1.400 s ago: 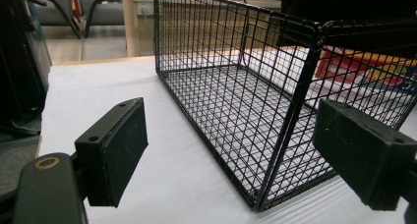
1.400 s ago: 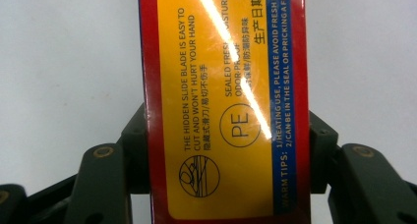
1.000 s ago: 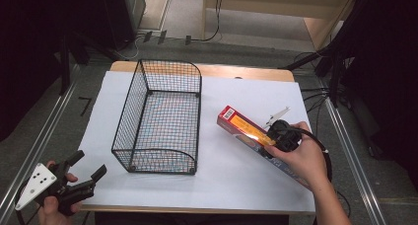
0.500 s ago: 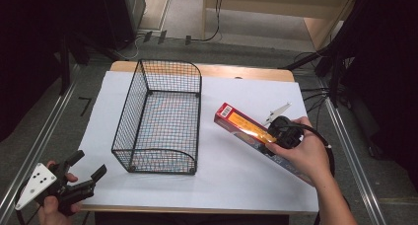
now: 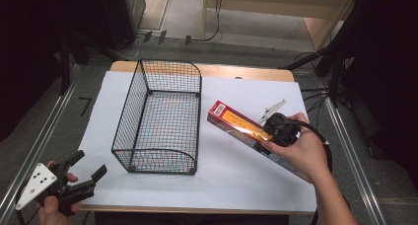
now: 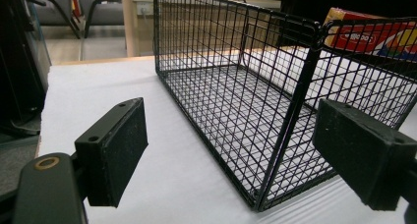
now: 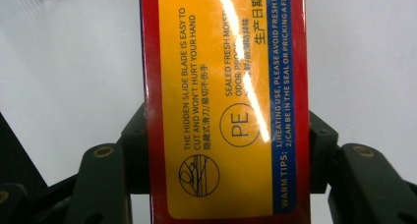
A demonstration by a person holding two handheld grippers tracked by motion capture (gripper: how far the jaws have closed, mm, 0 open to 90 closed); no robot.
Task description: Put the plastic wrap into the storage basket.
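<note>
Down at the near left corner of the table (image 5: 123, 101), left gripper (image 5: 81, 178) hovering off the edge, jaws spread wide, nothing between them. Through its own camera, pads (image 6: 118, 148) apart with the near corner of the wire basket (image 6: 255, 135) just ahead. Over on the right, right gripper (image 5: 268, 136) clamped across a long red and yellow box (image 5: 236, 124), hand (image 5: 298, 153) wrapped behind it. Up close from the right gripper view, box (image 7: 223, 101) squeezed between both jaws, printed label facing the camera. Box lifted at an angle over the white table, its far end pointing toward the basket (image 5: 162, 119), just beside the basket's right wall. Basket standing upright mid-table, open side up.
</note>
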